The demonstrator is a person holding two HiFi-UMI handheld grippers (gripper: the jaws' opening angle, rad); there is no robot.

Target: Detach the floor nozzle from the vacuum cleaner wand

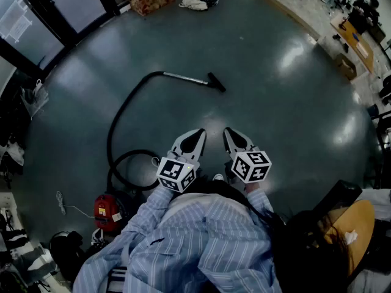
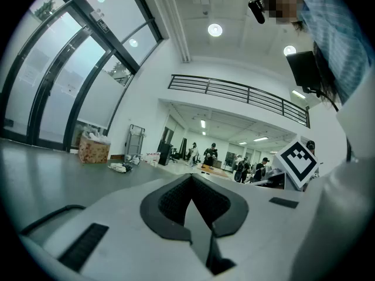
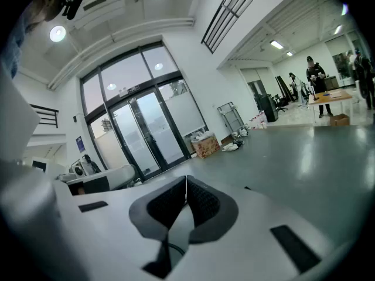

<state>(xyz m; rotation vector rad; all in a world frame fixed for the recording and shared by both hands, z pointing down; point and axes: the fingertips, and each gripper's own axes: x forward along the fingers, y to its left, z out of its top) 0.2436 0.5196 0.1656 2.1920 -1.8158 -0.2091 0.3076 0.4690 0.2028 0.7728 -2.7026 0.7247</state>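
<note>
Grey floor [image 1: 275,102], nozzle not yet reached: approach step, I judge.
The left claw [image 1: 195,134] and the right claw [image 1: 230,134] are both pinched together, empty, side by side. The floor nozzle [image 1: 216,82] lies well ahead of them, joined to the wand [image 1: 185,77]; next they should move in, open, and take one part each.

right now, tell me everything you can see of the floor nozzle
The floor nozzle is a small, dark, flat bar, plastic by its look. It lies on the grey floor, joined to the end of the silvery wand and angled across it. Nothing else touches it; finer detail is too small to tell.
</note>
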